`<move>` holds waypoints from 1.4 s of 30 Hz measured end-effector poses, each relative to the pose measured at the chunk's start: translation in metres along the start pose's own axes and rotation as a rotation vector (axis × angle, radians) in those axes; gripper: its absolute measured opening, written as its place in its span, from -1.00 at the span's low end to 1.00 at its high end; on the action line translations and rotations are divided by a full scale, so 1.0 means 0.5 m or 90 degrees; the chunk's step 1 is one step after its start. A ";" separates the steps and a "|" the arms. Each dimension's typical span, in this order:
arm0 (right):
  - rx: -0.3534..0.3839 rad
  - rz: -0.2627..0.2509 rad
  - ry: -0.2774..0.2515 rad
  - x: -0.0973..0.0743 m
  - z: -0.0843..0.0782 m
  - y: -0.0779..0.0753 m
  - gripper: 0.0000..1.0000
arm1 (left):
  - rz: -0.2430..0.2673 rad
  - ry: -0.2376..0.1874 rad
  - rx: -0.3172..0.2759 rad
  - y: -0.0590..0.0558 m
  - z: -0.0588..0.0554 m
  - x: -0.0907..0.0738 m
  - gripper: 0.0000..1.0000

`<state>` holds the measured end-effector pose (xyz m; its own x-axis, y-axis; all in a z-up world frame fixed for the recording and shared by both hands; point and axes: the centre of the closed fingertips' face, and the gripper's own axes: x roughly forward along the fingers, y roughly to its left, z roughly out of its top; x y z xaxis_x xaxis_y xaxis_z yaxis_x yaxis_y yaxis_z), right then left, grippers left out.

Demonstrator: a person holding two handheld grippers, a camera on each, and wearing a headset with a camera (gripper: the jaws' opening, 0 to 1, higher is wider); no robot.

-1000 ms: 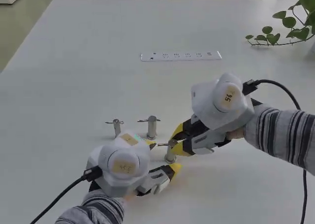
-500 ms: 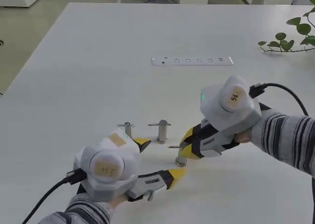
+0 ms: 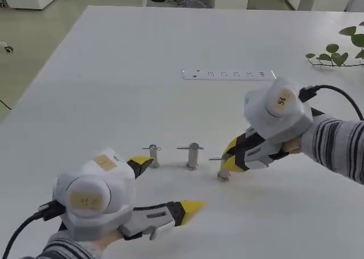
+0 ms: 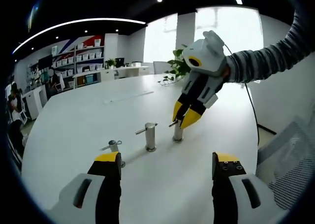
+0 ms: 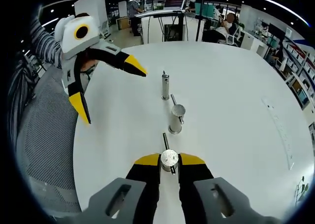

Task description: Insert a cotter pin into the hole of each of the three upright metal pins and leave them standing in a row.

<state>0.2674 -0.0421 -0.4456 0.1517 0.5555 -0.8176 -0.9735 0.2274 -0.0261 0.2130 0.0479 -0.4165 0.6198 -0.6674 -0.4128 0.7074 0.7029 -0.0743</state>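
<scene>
Three upright metal pins stand in a row on the white table (image 3: 114, 88): the left pin (image 3: 153, 155), the middle pin (image 3: 193, 156) and the right pin (image 3: 224, 175). The left and middle pins each carry a cotter pin crosswise. My right gripper (image 3: 230, 157) sits at the top of the right pin (image 5: 169, 158), shut on a cotter pin (image 3: 215, 158) whose end pokes out past it (image 5: 166, 141). My left gripper (image 3: 166, 183) hangs open and holds nothing, low at the near left, apart from the pins. It looks at the row (image 4: 150, 137) and at the right gripper (image 4: 183, 119).
A white power strip (image 3: 228, 74) lies farther back on the table. A leafy plant (image 3: 341, 48) reaches in at the far right edge. Cables trail from both grippers. Bare tabletop surrounds the pins.
My left gripper has drawn back from the right pin toward the near left, with its jaws wider apart. The right gripper stays at the right pin. The head camera has shifted.
</scene>
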 end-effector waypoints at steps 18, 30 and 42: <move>0.009 -0.012 0.021 -0.001 -0.013 -0.041 -0.84 | 0.034 0.004 -0.012 0.050 0.000 -0.045 0.64; -0.013 0.004 0.023 -0.007 -0.022 -0.045 -0.83 | 0.041 0.013 -0.021 0.059 -0.010 -0.052 0.68; -0.049 -0.040 0.023 -0.023 -0.018 -0.044 -0.58 | 0.051 0.022 -0.028 0.070 -0.011 -0.064 0.69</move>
<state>0.2852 -0.0608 -0.4407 0.2075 0.5131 -0.8328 -0.9729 0.1974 -0.1208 0.2159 0.0955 -0.4111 0.6609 -0.6007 -0.4499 0.6400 0.7642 -0.0801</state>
